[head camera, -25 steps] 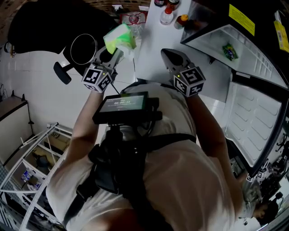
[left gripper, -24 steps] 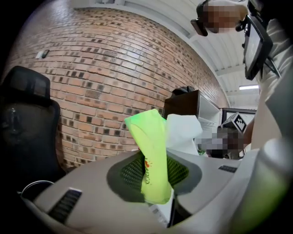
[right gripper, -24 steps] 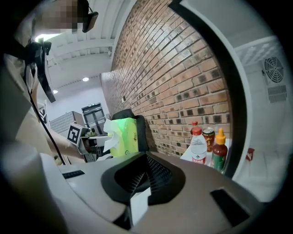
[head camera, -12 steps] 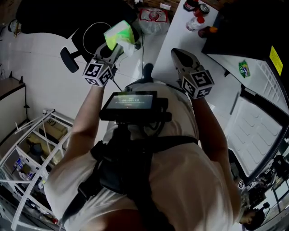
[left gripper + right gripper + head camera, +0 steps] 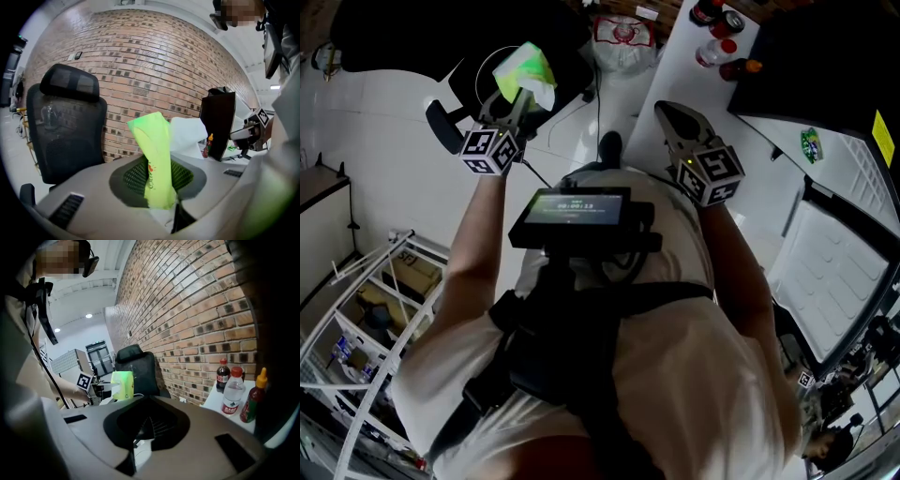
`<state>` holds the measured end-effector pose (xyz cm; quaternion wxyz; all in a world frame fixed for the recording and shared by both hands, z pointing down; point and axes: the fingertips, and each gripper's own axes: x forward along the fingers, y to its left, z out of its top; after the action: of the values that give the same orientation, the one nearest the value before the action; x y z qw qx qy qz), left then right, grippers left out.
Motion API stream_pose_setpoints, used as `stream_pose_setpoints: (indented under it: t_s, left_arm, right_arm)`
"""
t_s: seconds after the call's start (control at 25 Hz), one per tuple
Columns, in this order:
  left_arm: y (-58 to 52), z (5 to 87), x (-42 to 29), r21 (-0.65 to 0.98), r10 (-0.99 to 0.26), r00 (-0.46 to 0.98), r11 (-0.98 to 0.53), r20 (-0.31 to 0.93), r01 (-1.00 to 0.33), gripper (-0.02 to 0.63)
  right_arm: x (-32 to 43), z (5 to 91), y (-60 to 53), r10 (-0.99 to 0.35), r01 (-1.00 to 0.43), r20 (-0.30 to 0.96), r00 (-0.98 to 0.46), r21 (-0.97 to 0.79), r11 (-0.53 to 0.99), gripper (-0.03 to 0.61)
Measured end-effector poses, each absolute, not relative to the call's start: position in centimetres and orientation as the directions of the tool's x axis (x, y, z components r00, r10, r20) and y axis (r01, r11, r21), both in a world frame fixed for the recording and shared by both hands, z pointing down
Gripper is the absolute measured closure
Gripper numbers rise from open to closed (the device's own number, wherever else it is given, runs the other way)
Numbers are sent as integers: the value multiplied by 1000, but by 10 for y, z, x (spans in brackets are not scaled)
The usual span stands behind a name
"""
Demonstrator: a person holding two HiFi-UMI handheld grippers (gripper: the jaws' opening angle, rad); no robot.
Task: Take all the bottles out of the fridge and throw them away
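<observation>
With the left gripper (image 5: 159,197) clenched on the green pack (image 5: 154,154) in mid-air and the right gripper (image 5: 135,446) closed on nothing, grip firmly and release only directly above the white bag (image 5: 623,33) beyond, likely the bin.

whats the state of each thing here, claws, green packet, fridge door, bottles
left claw: shut on the green packet
right claw: shut, nothing in it
fridge door: open
three bottles: upright, caps on
</observation>
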<state>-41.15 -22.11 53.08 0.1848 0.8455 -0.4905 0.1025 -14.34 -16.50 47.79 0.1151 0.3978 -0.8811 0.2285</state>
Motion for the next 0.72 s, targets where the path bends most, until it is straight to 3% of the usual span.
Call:
stream_pose_setpoints:
  t_s: [0.44, 0.72]
  left_arm:
    - [-237, 567, -481, 195, -827, 338, -279, 449, -940, 514]
    - [-253, 602, -507, 135, -792, 278, -245, 544, -960, 514]
  right_arm:
    - [-159, 480, -166, -635, -749, 399, -661, -311, 584, 586]
    - [-153, 479, -165, -653, -767, 404, -641, -310, 562, 586]
